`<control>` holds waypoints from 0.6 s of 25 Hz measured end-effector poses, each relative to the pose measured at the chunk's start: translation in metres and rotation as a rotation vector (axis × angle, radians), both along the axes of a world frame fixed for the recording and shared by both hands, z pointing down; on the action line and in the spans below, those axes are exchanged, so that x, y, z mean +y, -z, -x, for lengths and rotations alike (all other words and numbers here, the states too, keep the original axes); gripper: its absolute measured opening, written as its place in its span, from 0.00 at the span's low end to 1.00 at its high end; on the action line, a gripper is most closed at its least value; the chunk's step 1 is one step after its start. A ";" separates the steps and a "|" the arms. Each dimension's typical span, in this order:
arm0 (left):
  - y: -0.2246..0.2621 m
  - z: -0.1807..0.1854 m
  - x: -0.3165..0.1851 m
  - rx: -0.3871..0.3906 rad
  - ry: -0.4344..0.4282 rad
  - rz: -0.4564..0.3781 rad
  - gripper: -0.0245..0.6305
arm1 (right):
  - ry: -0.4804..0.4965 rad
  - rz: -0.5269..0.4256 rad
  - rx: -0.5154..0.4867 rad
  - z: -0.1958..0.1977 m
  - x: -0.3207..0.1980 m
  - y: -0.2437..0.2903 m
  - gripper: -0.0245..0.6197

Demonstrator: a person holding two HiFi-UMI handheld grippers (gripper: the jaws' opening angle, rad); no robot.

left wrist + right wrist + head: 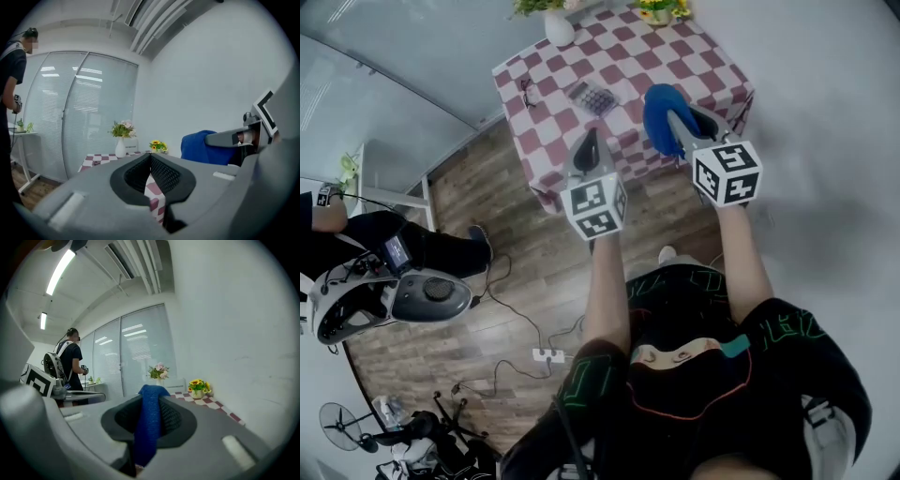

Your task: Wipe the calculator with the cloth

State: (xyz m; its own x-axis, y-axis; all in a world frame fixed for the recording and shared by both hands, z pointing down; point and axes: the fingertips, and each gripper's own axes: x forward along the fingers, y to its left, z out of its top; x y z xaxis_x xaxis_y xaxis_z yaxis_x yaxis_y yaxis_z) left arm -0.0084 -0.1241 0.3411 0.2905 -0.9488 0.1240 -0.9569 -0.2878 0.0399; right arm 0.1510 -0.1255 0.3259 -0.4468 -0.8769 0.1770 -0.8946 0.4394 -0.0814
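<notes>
Head view: calculator (592,97) too small, keys and display unreadable. Near it on table (675,56), small dark thing (528,91); can't tell what. Flowers in vase (559,26) cut by top edge. Tips of my right gripper (684,127) buried under cloth (661,117). Right gripper view: cloth's lower end drops out of sight between jaws. Left gripper view: body of my left gripper (151,161) blocks most of table, only checked sliver shows below jaws. Person (337,234) at left cropped by edge.

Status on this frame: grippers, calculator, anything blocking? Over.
Left gripper shut, empty. Right gripper shut on blue cloth. Calculator flat on checkered table, neither gripper touching it. Path to it looks open.
</notes>
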 end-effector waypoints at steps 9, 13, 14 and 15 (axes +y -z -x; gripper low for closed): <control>-0.024 0.004 -0.028 -0.009 0.056 0.059 0.05 | 0.060 0.059 -0.017 0.005 -0.040 -0.026 0.16; -0.032 0.008 -0.050 -0.005 0.067 0.072 0.05 | 0.081 0.077 -0.012 0.012 -0.063 -0.036 0.16; -0.035 0.008 -0.056 -0.002 0.068 0.078 0.05 | 0.086 0.080 -0.010 0.013 -0.070 -0.038 0.16; -0.040 0.007 -0.063 0.003 0.068 0.090 0.05 | 0.089 0.085 -0.007 0.013 -0.076 -0.042 0.16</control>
State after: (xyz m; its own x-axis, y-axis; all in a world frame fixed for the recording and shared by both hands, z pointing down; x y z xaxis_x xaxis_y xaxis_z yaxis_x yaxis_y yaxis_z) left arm -0.0156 -0.1873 0.3815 0.2261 -0.9515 0.2089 -0.9740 -0.2171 0.0652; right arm 0.1376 -0.2019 0.3675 -0.5238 -0.8157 0.2455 -0.8516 0.5083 -0.1281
